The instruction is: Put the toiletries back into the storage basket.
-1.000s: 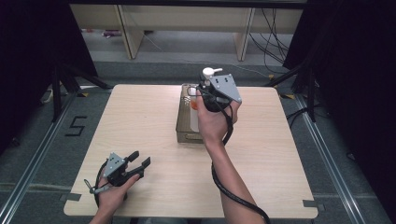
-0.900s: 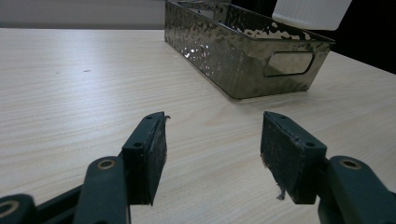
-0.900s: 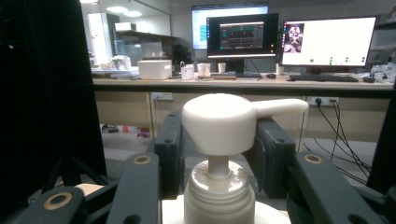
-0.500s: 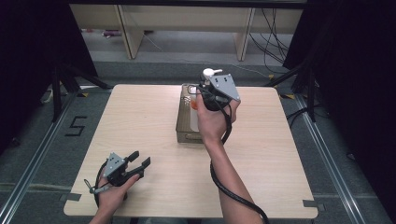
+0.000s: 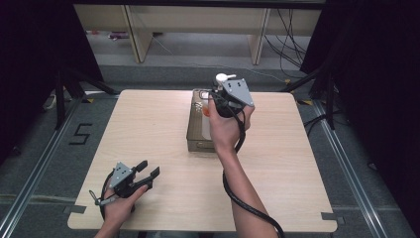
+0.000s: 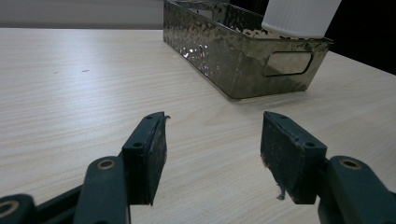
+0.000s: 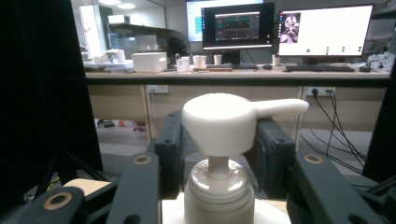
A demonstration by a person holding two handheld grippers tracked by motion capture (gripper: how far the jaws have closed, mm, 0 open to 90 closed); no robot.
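On the light wooden tabletop (image 5: 148,124) stands a long, dark see-through bin (image 5: 198,130) with a cut-out handle in its short wall, and I use this bin as my landmark. A white pump bottle (image 7: 219,186) is held upright directly over the far part of the bin, with its pump head (image 5: 221,77) on top and the spout pointing to the side. The right tongs (image 5: 220,101) are clamped on this bottle: in the right gripper view, the two black pads stand at each side of the bottle's neck, just under the pump head, and the bottle's shoulder sits between the arms of the tongs. From the high view I cannot tell if the bottom of the bottle rests inside the bin or hangs a little above it, because the right hand (image 5: 225,126) covers this place. In the left gripper view, the ribbed white body of the bottle (image 6: 301,16) shows above the rim of the bin (image 6: 233,60). The left tongs (image 5: 147,171) lie low on the tabletop, well apart from the bin, at the near left corner. Their jaws stand wide apart with only bare wood between them, and they point toward the bin.
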